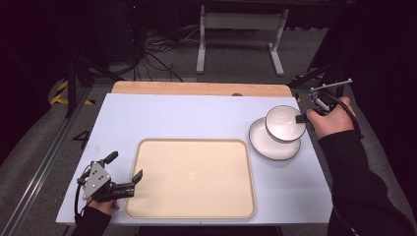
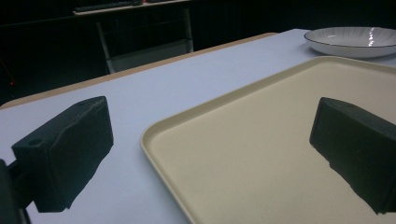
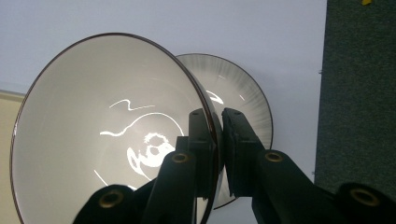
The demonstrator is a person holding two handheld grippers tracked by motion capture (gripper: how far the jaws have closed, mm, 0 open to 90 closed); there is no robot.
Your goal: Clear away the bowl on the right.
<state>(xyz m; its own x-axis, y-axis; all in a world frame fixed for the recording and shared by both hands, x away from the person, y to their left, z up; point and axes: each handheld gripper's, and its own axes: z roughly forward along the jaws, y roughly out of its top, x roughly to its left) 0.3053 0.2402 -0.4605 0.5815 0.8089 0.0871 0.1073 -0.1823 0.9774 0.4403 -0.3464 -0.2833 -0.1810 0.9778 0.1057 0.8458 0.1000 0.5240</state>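
Fingers of the right gripper clamp the upper plate rim; left gripper gapes idle; keep it level toward the tray at eight o'clock.

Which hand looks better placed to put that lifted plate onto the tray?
Right: the right gripper already pinches the upper plate by its rim. The left gripper sits open at the tray.

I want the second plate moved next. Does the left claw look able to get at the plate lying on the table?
Probably yes. The left claw is open by the tray's near corner, holding nothing, with only the flat tray between it and the plate. It is a long way across, though.
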